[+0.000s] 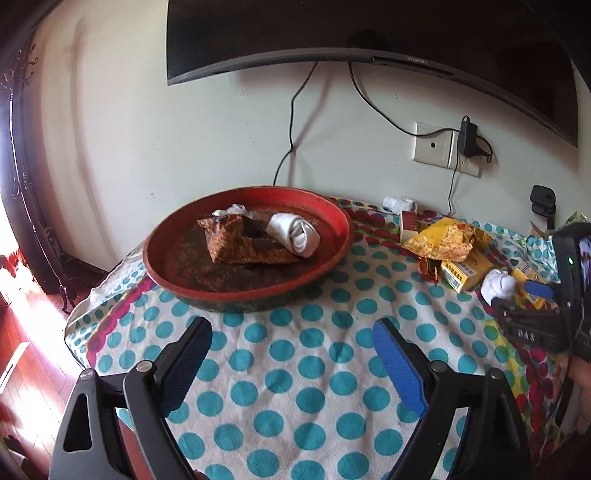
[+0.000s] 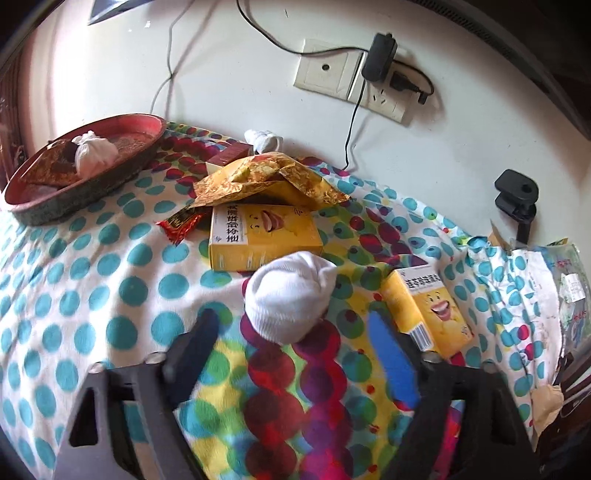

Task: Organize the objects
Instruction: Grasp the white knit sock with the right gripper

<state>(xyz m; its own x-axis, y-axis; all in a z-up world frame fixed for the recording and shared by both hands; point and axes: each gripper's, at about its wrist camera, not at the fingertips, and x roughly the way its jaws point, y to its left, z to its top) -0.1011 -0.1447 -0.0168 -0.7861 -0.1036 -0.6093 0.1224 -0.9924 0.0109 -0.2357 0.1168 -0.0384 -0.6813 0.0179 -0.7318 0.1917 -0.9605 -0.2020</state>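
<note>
Left wrist view
Left gripper (image 1: 291, 328): low over the dotted cloth (image 1: 314, 369), aimed at the tray (image 1: 343, 229); fingers spread wide, nothing between them, touching nothing
Tray: red, round, on the cloth just ahead of the fingertips, near the wall (image 1: 184, 140)
In the tray: a rolled white sock (image 1: 293, 234) at the right, touching a brown patterned packet (image 1: 236, 242); a small white scrap (image 1: 231, 210) behind the packet
Right gripper (image 1: 517, 291): at the right edge, reaching in level from the right; its tips sit either side of a second white sock (image 1: 498, 284); whether they press it I cannot tell here
Clutter: a yellow foil wrapper (image 1: 447, 236) over a yellow box (image 1: 467, 271); a red sachet (image 1: 428, 269) beside the box; another white bundle (image 1: 400, 203) near the wall
Wall: TV (image 1: 369, 33) above; socket (image 1: 439, 144) with a black plug

Right wrist view
Right gripper (image 2: 293, 321): angled down toward the cloth (image 2: 110, 295); fingers wide apart, blurred; the sock (image 2: 290, 295) lies on the cloth just at the tips, centred in the gap; neither finger clearly touches it
Sock: balled, white, between the two yellow boxes
Boxes: one (image 2: 262, 236) behind the sock, partly under the wrapper (image 2: 266, 177); a smaller one (image 2: 424, 310) right of the sock, just beside the blue finger (image 2: 391, 354)
Sachet (image 2: 181, 223): left of the far box, under the wrapper's edge
Tray (image 2: 96, 192): far left, well apart from the sock, holding the other sock (image 2: 94, 153)
Bundle (image 2: 264, 138): by the wall, behind the wrapper
</note>
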